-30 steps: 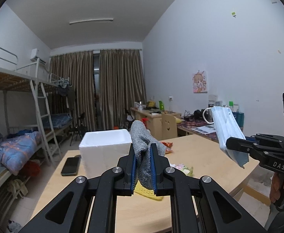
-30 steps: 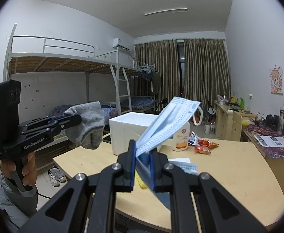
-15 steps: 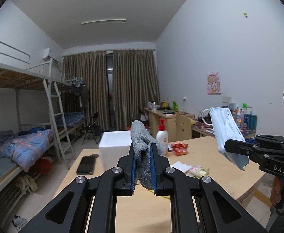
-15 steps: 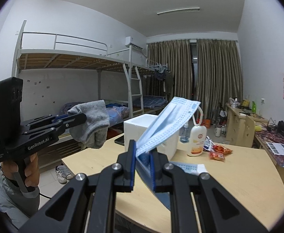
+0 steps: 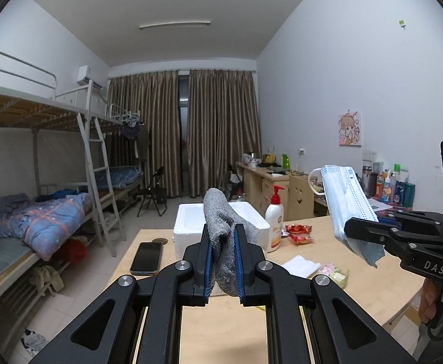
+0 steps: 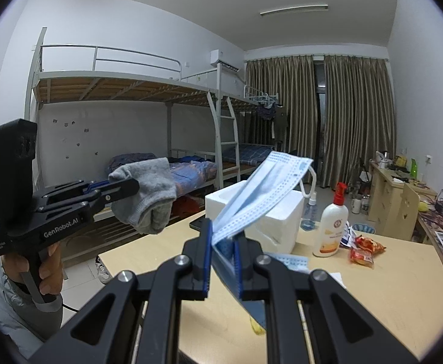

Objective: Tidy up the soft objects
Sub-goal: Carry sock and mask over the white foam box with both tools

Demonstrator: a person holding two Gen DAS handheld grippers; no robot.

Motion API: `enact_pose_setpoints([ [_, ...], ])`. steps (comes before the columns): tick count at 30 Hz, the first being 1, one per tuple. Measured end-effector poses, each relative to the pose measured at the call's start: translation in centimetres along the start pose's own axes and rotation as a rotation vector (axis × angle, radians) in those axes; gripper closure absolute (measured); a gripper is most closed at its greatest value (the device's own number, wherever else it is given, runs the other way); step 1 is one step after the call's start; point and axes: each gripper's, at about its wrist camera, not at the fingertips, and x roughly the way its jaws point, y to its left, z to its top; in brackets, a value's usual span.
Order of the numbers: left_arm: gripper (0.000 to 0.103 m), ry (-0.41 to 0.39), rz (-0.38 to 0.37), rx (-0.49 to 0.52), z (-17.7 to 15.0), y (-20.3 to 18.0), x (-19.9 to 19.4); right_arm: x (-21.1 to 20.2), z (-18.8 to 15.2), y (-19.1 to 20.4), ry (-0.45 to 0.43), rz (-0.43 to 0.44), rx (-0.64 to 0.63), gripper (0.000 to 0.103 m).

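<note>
Since a second ago both views have swung across the room: the pump bottle (image 5: 274,219) and red snack packets (image 5: 299,233) now show beside the white foam box (image 5: 188,227), whose inside is hidden from both cameras. The left gripper (image 5: 223,261) is clamped on a grey sock (image 5: 225,242), the right gripper (image 6: 223,261) on a blue face mask (image 6: 260,194) — both held nearly level above the wooden table (image 6: 403,288), side by side, short of the box.
</note>
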Motion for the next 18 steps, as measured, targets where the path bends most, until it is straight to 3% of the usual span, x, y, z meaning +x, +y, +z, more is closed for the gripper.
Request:
enact_pose_setpoints([
  [18, 0.090, 0.037, 0.005, -0.010, 2.9, 1.4, 7.0, 4.8, 2.9, -1.6, 0.044, 0.032, -0.002, 0.087],
])
